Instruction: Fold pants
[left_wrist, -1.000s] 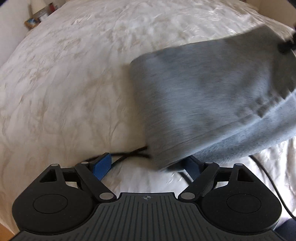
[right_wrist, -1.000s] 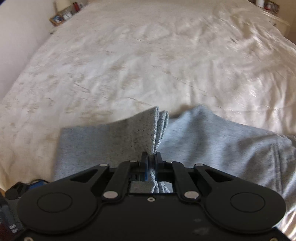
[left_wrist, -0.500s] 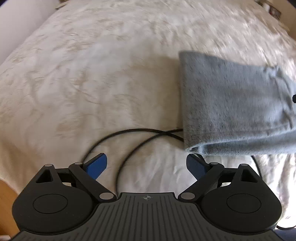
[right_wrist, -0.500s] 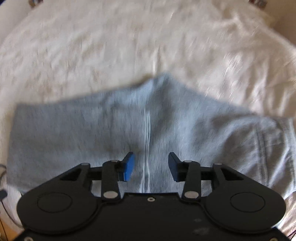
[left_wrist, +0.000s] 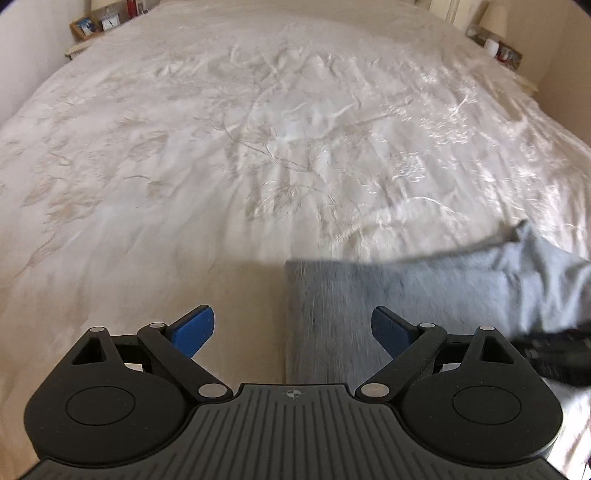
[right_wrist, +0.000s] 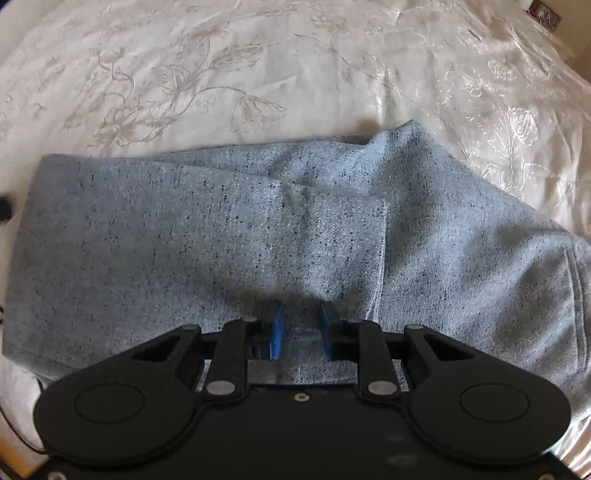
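- Left wrist view: the left claw (left_wrist: 291, 328) is standing wide apart with nothing between its blue fingers (left_wrist: 194, 328).
- The claw is hanging over the near part of a big bed (left_wrist: 184, 166) with a shiny cream cover that has flowers sewn on it.
- The grey pants (left_wrist: 406, 291) are lying folded on the bed at the lower right, and their straight left edge is running down between the two fingers.
- The right finger is sitting over the pants and the left finger is over bare cover; whether they are touching is too blurry to tell.
- A dark, blurry thing (left_wrist: 554, 350) is poking in at the right edge, over the pants.
- Small things are standing on a bedside table (left_wrist: 92, 27) at the far left corner.
- Right wrist view: the right claw (right_wrist: 302, 328) is pointing down onto the pants (right_wrist: 184, 240), which are filling most of the picture.
- Its jaws have just been closing, yet a small gap is showing, with flat grey cloth between them and nothing pinched.
- One folded layer is ending in a stitched hem (right_wrist: 382, 251) just right of the claw.
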